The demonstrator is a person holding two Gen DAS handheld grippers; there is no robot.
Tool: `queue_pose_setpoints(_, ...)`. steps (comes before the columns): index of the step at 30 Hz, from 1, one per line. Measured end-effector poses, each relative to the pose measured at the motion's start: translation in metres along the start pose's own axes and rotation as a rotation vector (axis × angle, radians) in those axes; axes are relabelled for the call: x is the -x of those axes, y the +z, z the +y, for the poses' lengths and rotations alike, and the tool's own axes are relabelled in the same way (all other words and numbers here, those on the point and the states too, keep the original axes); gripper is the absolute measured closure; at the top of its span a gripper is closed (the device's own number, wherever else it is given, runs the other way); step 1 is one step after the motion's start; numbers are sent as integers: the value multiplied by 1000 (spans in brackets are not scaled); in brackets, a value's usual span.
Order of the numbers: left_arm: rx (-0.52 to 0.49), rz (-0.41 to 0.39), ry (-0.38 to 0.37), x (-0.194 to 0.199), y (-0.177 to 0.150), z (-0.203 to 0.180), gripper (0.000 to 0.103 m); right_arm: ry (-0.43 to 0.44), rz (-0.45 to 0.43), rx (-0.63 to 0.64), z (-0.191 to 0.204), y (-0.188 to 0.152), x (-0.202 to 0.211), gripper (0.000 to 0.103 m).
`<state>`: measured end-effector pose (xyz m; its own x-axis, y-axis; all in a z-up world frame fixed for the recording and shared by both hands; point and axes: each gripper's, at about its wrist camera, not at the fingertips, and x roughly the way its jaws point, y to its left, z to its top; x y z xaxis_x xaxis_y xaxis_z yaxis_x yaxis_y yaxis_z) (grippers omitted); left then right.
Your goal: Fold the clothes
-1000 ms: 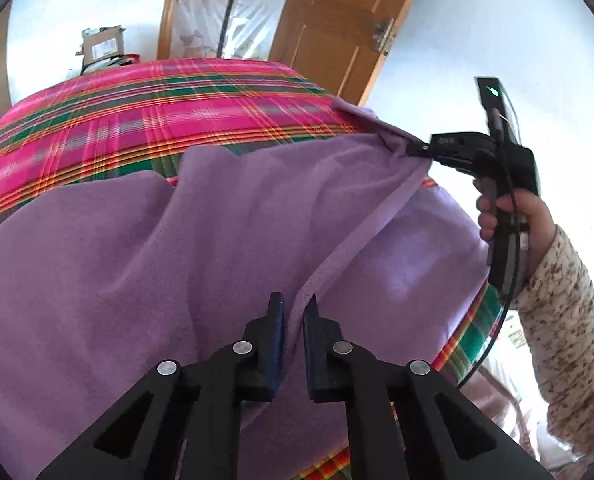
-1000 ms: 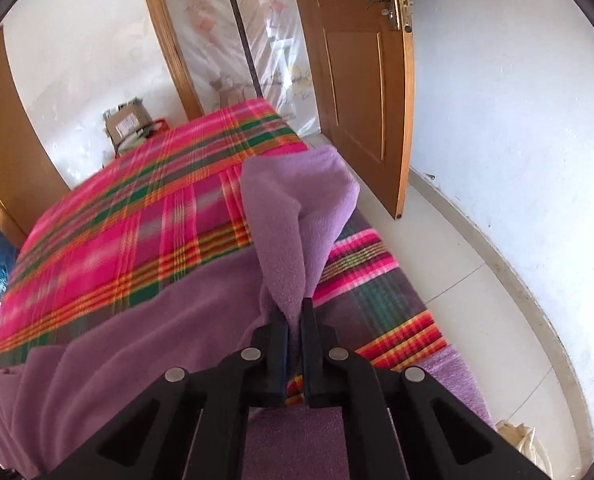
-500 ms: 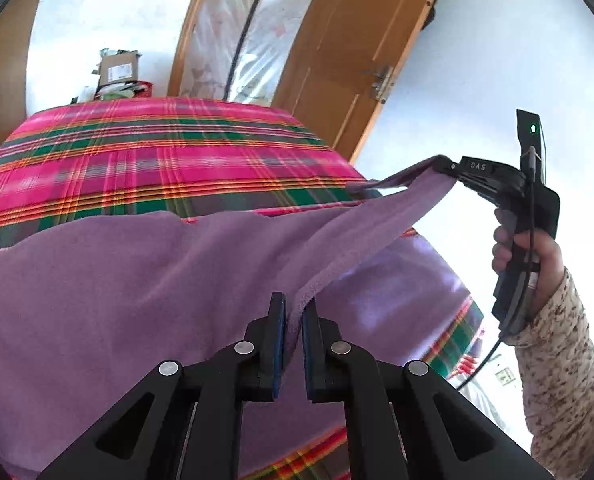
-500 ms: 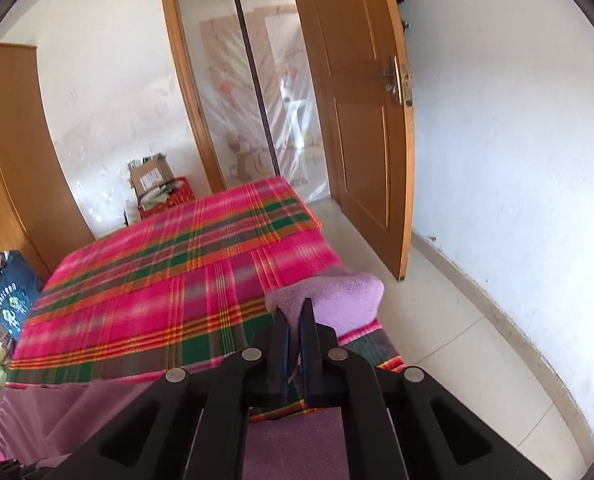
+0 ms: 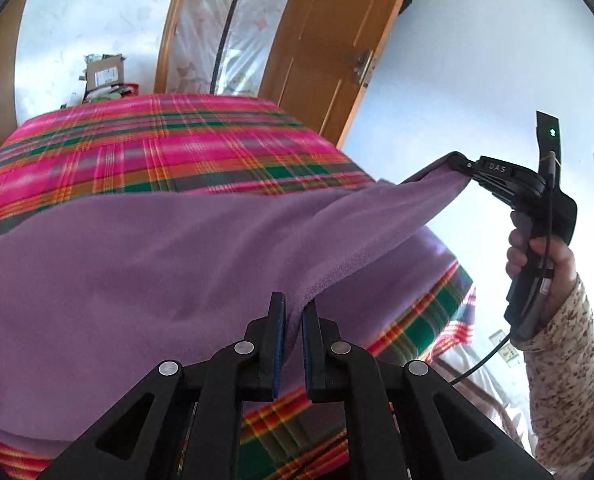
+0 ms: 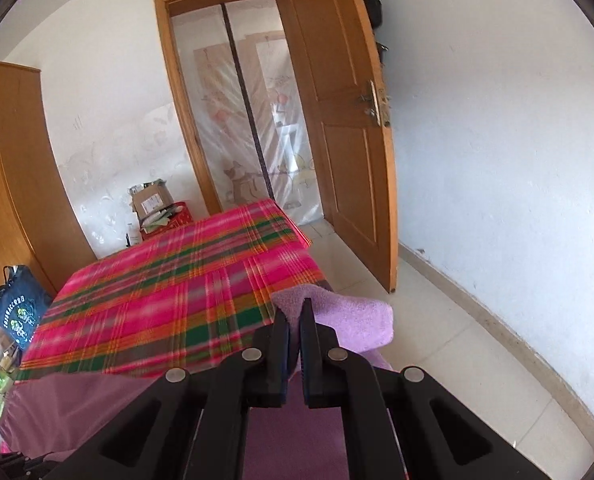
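Left wrist view: the left gripper (image 5: 293,312) is pinching an edge of the purple cloth (image 5: 145,264) at six o'clock, jaws pressed together on the fabric. That cloth is stretching taut toward two o'clock, where the right gripper (image 5: 459,160) is clamping another corner — a hand (image 5: 537,264) in a speckled sleeve (image 5: 569,380) is gripping its handle. Below, the cloth is draping over the plaid bed (image 5: 157,148). Right wrist view: the right gripper's jaws are pressing shut on a purple fold at six o'clock, with a wooden door (image 6: 337,120) standing open at twelve.
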<state>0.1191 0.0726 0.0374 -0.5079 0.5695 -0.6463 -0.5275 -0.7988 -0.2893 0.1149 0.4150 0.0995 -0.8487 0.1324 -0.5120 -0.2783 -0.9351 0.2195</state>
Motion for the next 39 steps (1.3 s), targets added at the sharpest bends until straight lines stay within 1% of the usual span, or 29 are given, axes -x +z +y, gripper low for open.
queue_pose_setpoints(7,-27,74,6,-14,-17,-9,95,-28,71,-89,-34,-35,-9,99)
queue_pose_setpoints(13,-29,131,11,-25,-25,-9,95,-37,115,-142,-53,-51,-20,98)
queue_pose_setpoints(16,-41,155,27,-31,-28,-10,95,-38,133,-166,-60,-62,-21,98)
queue_pose_setpoints(20,-41,167,34,-33,-29,-11,95,-44,171,-194,-70,-77,-27,97)
queue_pose_setpoints(21,-46,165,19,-33,-29,-11,95,-46,179,-199,-72,-79,-28,97)
queue_pose_setpoints(23,-57,160,22,-32,-29,-12,95,-55,182,-202,-75,-81,-29,97)
queue_pose_setpoints(27,-45,177,22,-37,-31,-8,95,-76,188,-207,-79,-84,-31,97)
queue_pose_setpoints(31,-52,183,25,-37,-30,-8,95,-76,198,-211,-82,-87,-32,97)
queue_pose_setpoints(34,-51,200,17,-37,-28,-7,93,-79,207,-201,-83,-87,-32,96)
queue_pose_setpoints(35,-48,204,9,-37,-27,-7,90,-80,211,-196,-83,-87,-32,94)
queue_pose_setpoints(38,-68,234,-13,-35,-27,-10,81,-85,225,-169,-82,-87,-29,93)
queue_pose_setpoints(39,-84,237,-24,-33,-28,-12,80,-86,231,-158,-82,-86,-28,92)
